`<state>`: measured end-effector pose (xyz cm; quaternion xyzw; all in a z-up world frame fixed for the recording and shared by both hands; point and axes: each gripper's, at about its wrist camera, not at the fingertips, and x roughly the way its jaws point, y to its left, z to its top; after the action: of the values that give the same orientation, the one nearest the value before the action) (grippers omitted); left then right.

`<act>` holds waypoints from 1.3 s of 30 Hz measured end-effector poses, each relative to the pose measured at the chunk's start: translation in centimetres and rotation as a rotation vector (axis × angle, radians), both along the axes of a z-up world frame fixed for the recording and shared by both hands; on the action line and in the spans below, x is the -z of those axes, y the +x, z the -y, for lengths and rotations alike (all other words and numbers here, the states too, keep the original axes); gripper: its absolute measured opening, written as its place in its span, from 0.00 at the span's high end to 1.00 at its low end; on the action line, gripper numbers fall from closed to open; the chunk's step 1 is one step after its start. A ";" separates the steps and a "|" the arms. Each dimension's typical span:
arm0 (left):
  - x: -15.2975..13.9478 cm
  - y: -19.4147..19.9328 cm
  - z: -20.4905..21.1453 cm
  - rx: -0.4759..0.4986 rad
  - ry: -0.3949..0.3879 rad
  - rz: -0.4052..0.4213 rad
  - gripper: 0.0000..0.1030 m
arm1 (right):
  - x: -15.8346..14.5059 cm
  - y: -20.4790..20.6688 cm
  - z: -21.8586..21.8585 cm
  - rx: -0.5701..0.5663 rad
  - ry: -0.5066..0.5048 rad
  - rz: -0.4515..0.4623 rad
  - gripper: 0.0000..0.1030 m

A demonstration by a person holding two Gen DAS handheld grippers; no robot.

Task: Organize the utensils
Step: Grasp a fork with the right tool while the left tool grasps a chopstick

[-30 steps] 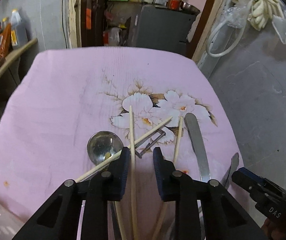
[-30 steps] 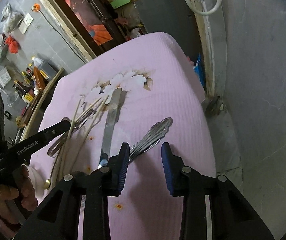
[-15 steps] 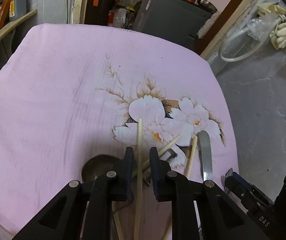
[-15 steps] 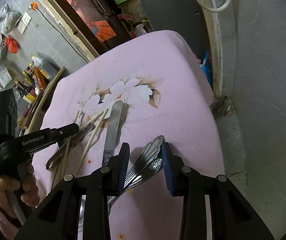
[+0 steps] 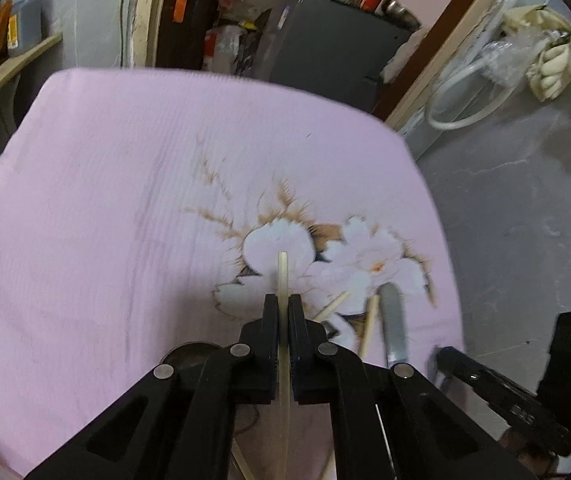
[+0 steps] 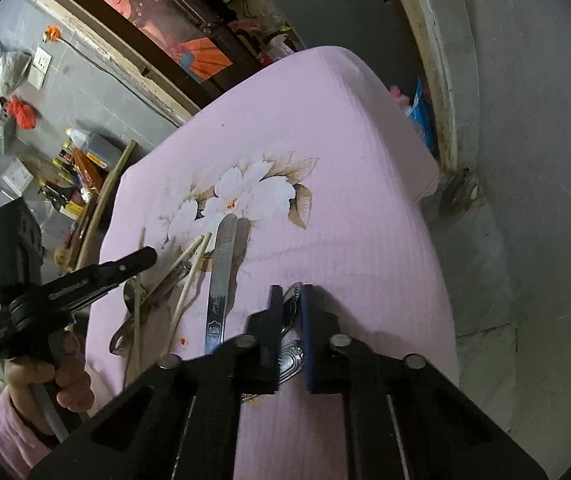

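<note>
In the left wrist view my left gripper (image 5: 283, 300) closes its jaws onto a pale wooden chopstick (image 5: 283, 270); both pads press it and its tip juts forward over the flower print. Two more chopsticks (image 5: 369, 324) and a table knife (image 5: 393, 320) lie to the right, and a spoon bowl (image 5: 189, 354) sits half hidden under the left finger. In the right wrist view my right gripper (image 6: 291, 300) is shut on the ornate silver utensil handles (image 6: 291, 354) lying on the cloth. The knife (image 6: 219, 276) and chopsticks (image 6: 189, 280) lie to its left, near the left gripper (image 6: 151, 255).
A pink flower-printed cloth (image 5: 125, 200) covers the table, bare over its far and left parts. The table's right edge drops to a grey floor (image 6: 525, 200). A hand in a pink sleeve (image 6: 45, 380) holds the left gripper. Shelves and clutter stand beyond the far edge.
Both grippers moved forward over the cloth and closed. The left one now pinches the chopstick it straddled; the right one now clamps the ornate handles that lay ahead of it.
</note>
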<state>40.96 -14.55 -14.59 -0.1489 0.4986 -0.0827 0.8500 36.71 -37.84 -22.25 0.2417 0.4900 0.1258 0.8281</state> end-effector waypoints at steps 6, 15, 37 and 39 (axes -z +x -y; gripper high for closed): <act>-2.9 -1.6 -0.5 0.001 -0.014 0.061 0.95 | -0.8 -0.8 -0.1 -0.020 0.051 0.026 0.99; -3.6 -3.3 -1.3 -0.017 -0.013 0.063 0.95 | -0.4 -0.6 -0.4 -0.033 0.025 -0.060 0.96; -2.5 -4.2 -1.8 -0.073 -0.013 0.028 0.95 | -0.3 3.3 -2.8 -0.144 -0.067 -0.119 0.93; -2.7 -4.3 -1.7 -0.067 -0.012 0.028 0.95 | 0.2 3.1 -2.2 -0.126 0.005 -0.131 0.95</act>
<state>36.64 -12.88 -11.87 -0.1695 0.4808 -0.0594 0.8582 39.83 -35.60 -22.41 0.2200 0.5570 0.1626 0.7841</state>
